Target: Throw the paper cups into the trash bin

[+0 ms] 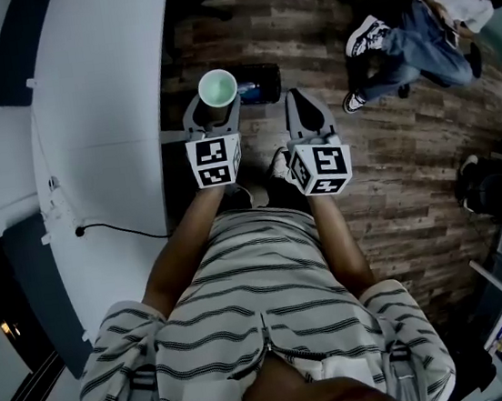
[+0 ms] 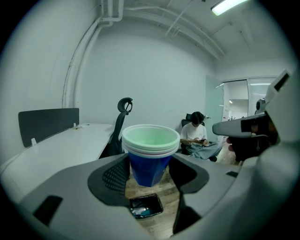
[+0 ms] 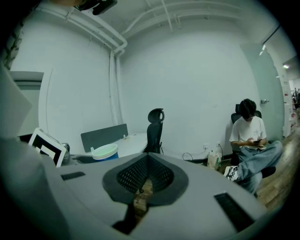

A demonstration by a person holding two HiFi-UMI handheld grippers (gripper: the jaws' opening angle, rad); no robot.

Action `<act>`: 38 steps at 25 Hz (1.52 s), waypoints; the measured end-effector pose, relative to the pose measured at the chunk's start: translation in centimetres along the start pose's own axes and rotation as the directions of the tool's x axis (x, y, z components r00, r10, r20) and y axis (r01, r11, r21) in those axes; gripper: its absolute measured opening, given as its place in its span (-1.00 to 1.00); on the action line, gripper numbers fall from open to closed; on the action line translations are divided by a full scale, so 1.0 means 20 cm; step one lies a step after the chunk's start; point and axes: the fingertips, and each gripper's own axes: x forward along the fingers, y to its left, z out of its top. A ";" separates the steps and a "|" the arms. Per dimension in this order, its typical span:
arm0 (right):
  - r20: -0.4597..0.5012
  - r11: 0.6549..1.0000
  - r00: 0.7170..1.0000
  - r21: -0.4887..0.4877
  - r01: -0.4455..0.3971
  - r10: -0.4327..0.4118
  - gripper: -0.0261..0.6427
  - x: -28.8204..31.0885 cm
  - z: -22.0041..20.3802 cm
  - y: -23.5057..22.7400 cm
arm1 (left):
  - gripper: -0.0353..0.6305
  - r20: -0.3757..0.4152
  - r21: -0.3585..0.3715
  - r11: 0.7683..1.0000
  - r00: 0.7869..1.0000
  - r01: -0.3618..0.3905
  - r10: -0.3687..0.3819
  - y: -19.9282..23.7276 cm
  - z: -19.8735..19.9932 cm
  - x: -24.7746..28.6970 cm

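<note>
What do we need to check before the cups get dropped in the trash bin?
1. Cups gripped: the left gripper is shut on the stacked paper cups. Ok.
2. Cups upright: their rims face up, with no tilt. Ok.
3. Bin in sight: the trash bin shows below the cups between the jaws. Ok.
4. Bin open: it has no lid on, and its dark inside shows. Ok.
5. Cups right over the opening: in the head view they sit at the bin's edge. Cannot tell.
6. Other gripper out of the way: the right gripper is shut, empty and off to the side. Ok.
</note>
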 end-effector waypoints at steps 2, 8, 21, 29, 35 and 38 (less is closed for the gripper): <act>-0.009 1.000 1.000 0.008 0.006 -0.006 -0.87 0.00 -0.02 -0.03 | -0.05 -0.014 -0.003 1.000 1.000 0.012 -0.012 -0.04 -0.02 0.03; -0.048 0.999 0.999 0.033 0.002 -0.001 -0.87 0.00 -0.13 -0.11 | -0.05 -0.052 0.002 0.999 0.998 0.045 -0.045 -0.13 -0.10 0.13; -0.128 0.999 0.991 0.047 -0.019 0.025 -0.87 0.12 -0.35 -0.21 | -0.05 -0.147 -0.064 0.996 0.987 0.055 -0.064 -0.21 -0.34 0.35; -0.164 0.996 0.986 0.090 -0.002 0.017 -0.87 0.18 -0.50 -0.32 | -0.05 -0.207 -0.102 0.994 0.976 0.041 -0.062 -0.26 -0.51 0.48; -0.196 0.994 0.980 0.113 0.004 0.018 -0.87 0.22 -0.63 -0.38 | -0.05 -0.261 -0.123 0.992 0.963 0.037 -0.068 -0.28 -0.66 0.58; -0.204 0.993 0.979 0.116 -0.002 0.025 -0.87 0.24 -0.70 -0.40 | -0.05 -0.288 -0.125 0.992 0.955 0.033 -0.068 -0.28 -0.76 0.64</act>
